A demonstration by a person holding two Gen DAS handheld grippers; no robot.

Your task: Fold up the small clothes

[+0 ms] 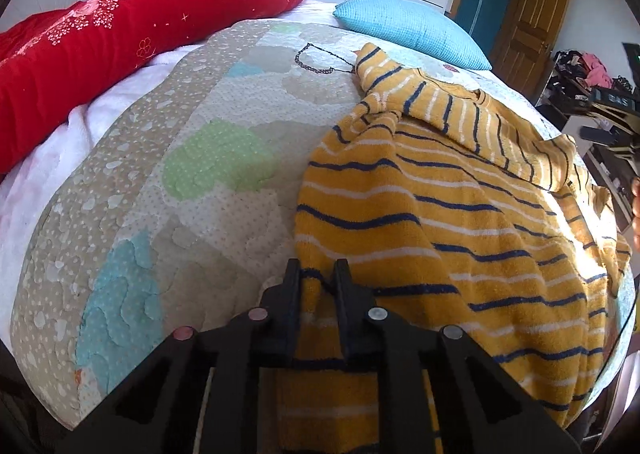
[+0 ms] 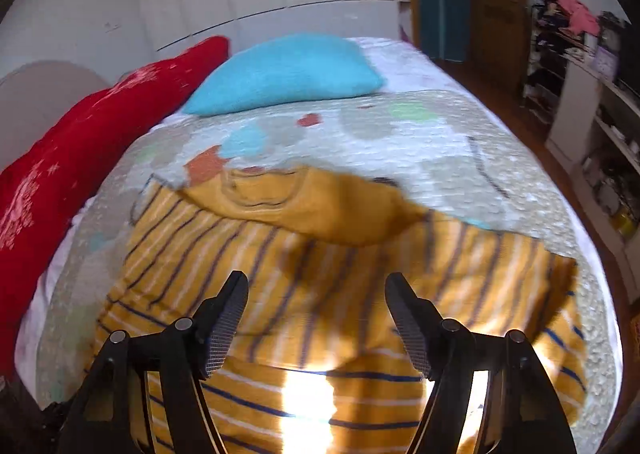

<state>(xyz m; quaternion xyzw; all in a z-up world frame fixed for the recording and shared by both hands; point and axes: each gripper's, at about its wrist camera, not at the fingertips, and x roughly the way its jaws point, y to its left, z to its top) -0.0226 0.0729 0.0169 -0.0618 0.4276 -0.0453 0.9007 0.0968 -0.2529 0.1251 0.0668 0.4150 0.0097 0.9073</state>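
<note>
A yellow top with navy and white stripes [image 1: 460, 214] lies spread on the quilted bed cover [image 1: 192, 174], one sleeve folded up toward the back. My left gripper [image 1: 318, 270] is shut on the top's lower left hem, with the cloth pinched between its fingers. In the blurred right wrist view the same striped top [image 2: 320, 254] lies below my right gripper [image 2: 316, 286], which hangs open above it with nothing between its fingers. The other gripper's dark frame [image 1: 612, 122] shows at the right edge of the left wrist view.
A red patterned quilt [image 1: 100, 38] runs along the bed's left side and a turquoise pillow [image 1: 412, 30] lies at the head. A dark chain [image 1: 316, 62] rests on the cover beyond the top. Cluttered shelves [image 2: 592, 102] and a wooden door [image 1: 528, 26] stand to the right.
</note>
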